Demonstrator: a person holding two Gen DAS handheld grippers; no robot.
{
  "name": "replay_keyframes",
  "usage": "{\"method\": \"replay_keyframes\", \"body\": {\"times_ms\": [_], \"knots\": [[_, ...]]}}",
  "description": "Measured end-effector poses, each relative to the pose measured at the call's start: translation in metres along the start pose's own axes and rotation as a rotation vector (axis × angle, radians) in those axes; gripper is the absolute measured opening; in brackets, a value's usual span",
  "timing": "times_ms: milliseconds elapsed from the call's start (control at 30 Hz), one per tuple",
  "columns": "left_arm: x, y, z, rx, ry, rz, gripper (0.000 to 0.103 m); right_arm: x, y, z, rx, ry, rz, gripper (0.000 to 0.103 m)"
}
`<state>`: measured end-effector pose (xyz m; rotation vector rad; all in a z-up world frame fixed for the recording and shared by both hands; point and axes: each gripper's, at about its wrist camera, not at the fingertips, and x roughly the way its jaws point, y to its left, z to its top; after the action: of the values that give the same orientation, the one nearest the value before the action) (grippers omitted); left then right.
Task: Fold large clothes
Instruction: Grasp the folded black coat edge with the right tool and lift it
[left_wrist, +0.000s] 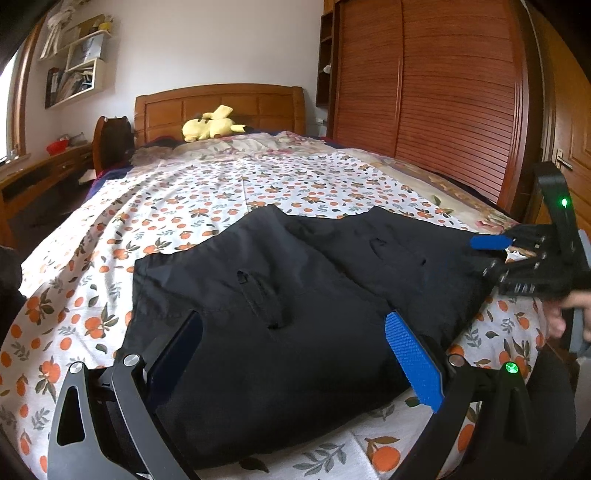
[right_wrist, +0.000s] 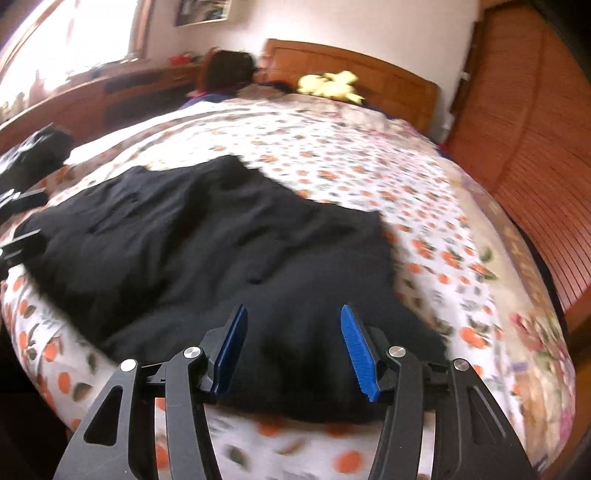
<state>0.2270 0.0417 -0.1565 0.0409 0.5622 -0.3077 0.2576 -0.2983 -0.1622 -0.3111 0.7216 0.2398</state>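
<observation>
A black garment (left_wrist: 295, 295) with belt loops lies flat on the orange-print bed sheet (left_wrist: 184, 192), close to the near edge of the bed. My left gripper (left_wrist: 293, 314) stands wide open just above its near part, one finger on each side and no cloth pinched. At the garment's right end is my right gripper (left_wrist: 487, 254), held by a hand (left_wrist: 569, 314). In the blurred right wrist view, the right gripper (right_wrist: 293, 306) hovers open over the garment (right_wrist: 221, 240) with nothing between its blue pads (right_wrist: 358, 350).
A yellow plush toy (left_wrist: 210, 127) lies by the wooden headboard (left_wrist: 221, 107). A slatted wooden wardrobe (left_wrist: 443, 92) runs along the bed's right side, and a desk (left_wrist: 44, 170) stands on the left. Another dark cloth heap (right_wrist: 37, 151) sits at the bed's left edge.
</observation>
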Motion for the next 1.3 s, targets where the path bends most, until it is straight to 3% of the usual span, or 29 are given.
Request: {"method": "replay_keyframes", "body": {"times_ms": [33,167,433,767,833,900,933,967,1000,1067,1167,1300], "knots": [[0.001,-0.001,0.001,0.001,0.0,-0.004,0.1,-0.002,-0.008,-0.001,0.01,-0.002,-0.016,0.054],[0.006,-0.009,0.003,0.01,0.001,-0.013,0.1,-0.005,-0.037,-0.009,0.053,0.01,-0.098,0.079],[0.018,-0.026,0.001,0.028,0.023,-0.039,0.1,0.016,-0.057,-0.037,0.163,0.094,-0.073,0.079],[0.037,-0.043,-0.008,0.066,0.071,-0.045,0.1,0.036,-0.082,-0.05,0.373,0.137,0.077,0.082],[0.042,-0.044,-0.01,0.067,0.084,-0.044,0.1,0.036,-0.078,-0.048,0.363,0.133,0.091,0.076],[0.046,-0.043,-0.013,0.067,0.097,-0.042,0.1,0.035,-0.075,-0.047,0.359,0.13,0.124,0.058],[0.048,-0.043,-0.014,0.067,0.104,-0.04,0.1,0.034,-0.074,-0.045,0.351,0.128,0.133,0.056],[0.049,-0.043,-0.015,0.068,0.108,-0.038,0.1,0.033,-0.072,-0.044,0.341,0.124,0.132,0.048],[0.05,-0.043,-0.015,0.07,0.11,-0.035,0.1,0.031,-0.07,-0.042,0.326,0.115,0.133,0.033],[0.052,-0.043,-0.017,0.072,0.113,-0.033,0.1,0.022,-0.067,-0.038,0.302,0.08,0.111,0.017],[0.05,-0.039,-0.017,0.063,0.11,-0.032,0.1,0.005,-0.054,-0.024,0.245,0.014,0.067,0.012],[0.044,-0.032,-0.015,0.05,0.098,-0.023,0.1,-0.007,-0.048,-0.005,0.224,-0.045,0.072,0.011]]}}
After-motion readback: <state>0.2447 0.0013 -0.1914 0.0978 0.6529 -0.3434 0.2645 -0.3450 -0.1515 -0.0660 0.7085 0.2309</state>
